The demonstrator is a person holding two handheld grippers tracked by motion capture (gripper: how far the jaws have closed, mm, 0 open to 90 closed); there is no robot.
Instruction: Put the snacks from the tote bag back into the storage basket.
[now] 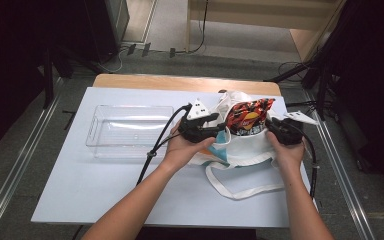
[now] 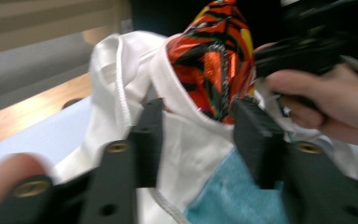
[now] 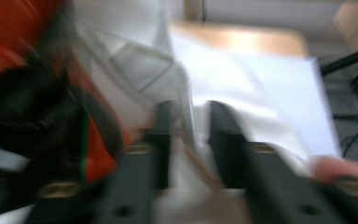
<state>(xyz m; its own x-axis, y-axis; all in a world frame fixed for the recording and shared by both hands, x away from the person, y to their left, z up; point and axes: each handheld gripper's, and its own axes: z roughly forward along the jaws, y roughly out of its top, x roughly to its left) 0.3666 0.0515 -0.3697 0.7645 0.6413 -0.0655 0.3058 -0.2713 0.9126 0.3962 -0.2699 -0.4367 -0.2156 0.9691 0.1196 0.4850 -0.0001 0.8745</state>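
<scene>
Left claw [image 2: 198, 135]: jaws set well apart, straddling the near rim of the white tote bag [image 2: 186, 140]. Fabric lies between them, but neither jaw is seen pressing it; a real grip cannot be confirmed. Motion blur softens the edges here. In the high view the left claw [image 1: 219, 126] sits at the bag's left side, mostly covered by the person's left hand [image 1: 187, 145].

Right claw [image 3: 189, 140]: jaws a narrow gap apart with a fold of the white fabric [image 3: 191, 126] running between them. The right gripper view is heavily blurred, so whether the jaws pinch the cloth or merely flank it cannot be told. From above, the right claw [image 1: 269, 129] is at the bag's right edge, its tips hidden by the bag and the right hand [image 1: 287, 150].

Snack packet [image 1: 247, 116], red-orange with black print, stands upright in the bag's mouth, top half showing, lower half hidden inside. Print is unreadable.

The bag rests on the right part of the table [image 1: 80, 185]; a strap [image 1: 240, 192] loops toward the near edge. A teal patch shows low on its front.

Clear plastic bin [image 1: 130, 131] sits left of the bag, apart from it. A black cable [image 1: 155, 147] crosses its near right corner.
</scene>
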